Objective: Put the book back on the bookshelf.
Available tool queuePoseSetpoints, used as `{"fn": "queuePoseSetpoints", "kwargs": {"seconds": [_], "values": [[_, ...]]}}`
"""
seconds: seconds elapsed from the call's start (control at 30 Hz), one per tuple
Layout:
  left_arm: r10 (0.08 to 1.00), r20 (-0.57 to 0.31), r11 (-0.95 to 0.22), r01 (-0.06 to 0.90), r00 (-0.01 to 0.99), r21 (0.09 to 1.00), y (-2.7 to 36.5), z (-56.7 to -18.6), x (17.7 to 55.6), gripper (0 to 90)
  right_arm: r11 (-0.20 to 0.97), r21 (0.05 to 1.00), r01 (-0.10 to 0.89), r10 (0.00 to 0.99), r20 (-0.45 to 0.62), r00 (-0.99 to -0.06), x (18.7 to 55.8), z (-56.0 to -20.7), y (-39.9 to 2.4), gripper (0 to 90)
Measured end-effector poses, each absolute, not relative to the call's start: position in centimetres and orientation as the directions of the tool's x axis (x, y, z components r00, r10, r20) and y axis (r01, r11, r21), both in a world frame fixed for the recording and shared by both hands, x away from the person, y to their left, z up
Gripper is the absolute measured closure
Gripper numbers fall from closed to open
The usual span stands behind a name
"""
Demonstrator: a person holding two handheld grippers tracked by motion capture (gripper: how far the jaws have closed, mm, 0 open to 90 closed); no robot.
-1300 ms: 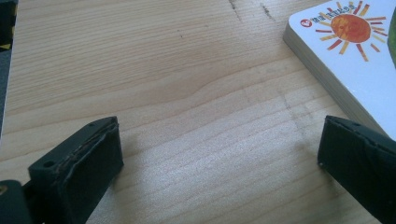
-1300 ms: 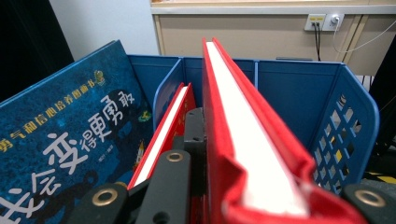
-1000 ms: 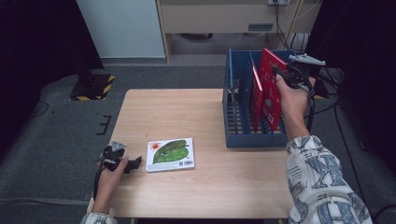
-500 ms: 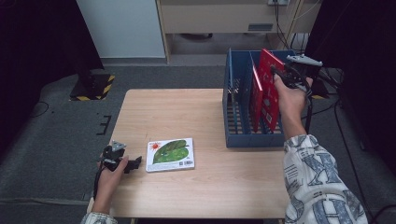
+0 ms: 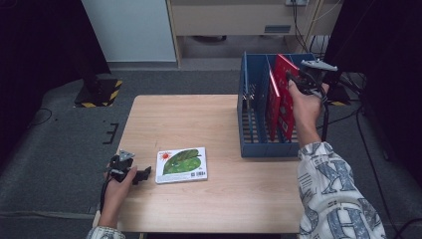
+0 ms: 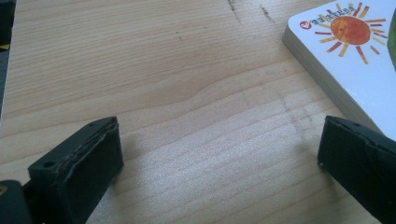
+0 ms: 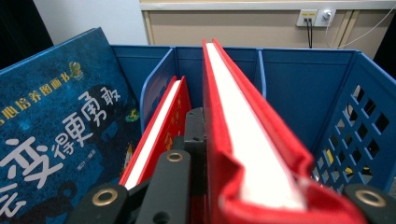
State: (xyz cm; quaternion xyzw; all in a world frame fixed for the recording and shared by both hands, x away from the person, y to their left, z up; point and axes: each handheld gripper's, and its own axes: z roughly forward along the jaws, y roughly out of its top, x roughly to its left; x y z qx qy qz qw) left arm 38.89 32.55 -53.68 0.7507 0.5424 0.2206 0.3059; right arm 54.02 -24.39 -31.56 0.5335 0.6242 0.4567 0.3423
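Observation:
My right gripper (image 5: 300,82) is shut on the top edge of a red book (image 5: 285,87) that stands upright in the blue rack (image 5: 259,147) at the table's right. In the right gripper view the red book (image 7: 243,140) runs away from me between the jaws of my right gripper (image 7: 233,158). A second red book (image 7: 159,126) stands in the slot to its left. My left gripper (image 5: 142,174) rests open on the table at the front left, just left of a white book with a green leaf (image 5: 181,164). My left gripper (image 6: 217,163) has bare wood between its jaws, with the white book (image 6: 345,60) beside the right jaw.
A dark blue book with white characters (image 7: 56,121) leans at the rack's left side. The rack's perforated wall (image 7: 359,126) rises to the right of the held book. The wooden table (image 5: 199,119) ends at a grey carpet floor, and a cabinet stands behind.

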Motion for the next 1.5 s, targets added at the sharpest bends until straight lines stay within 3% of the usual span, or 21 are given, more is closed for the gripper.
{"fn": "queuePoseSetpoints", "kwargs": {"seconds": [1.5], "values": [[0.942,0.005,-0.245,0.675,0.336,0.696,32.3,-53.7,39.0,0.0,0.017,0.924,0.383,0.984,0.053,-0.171,54.7,-35.5,-24.0,78.8]]}}
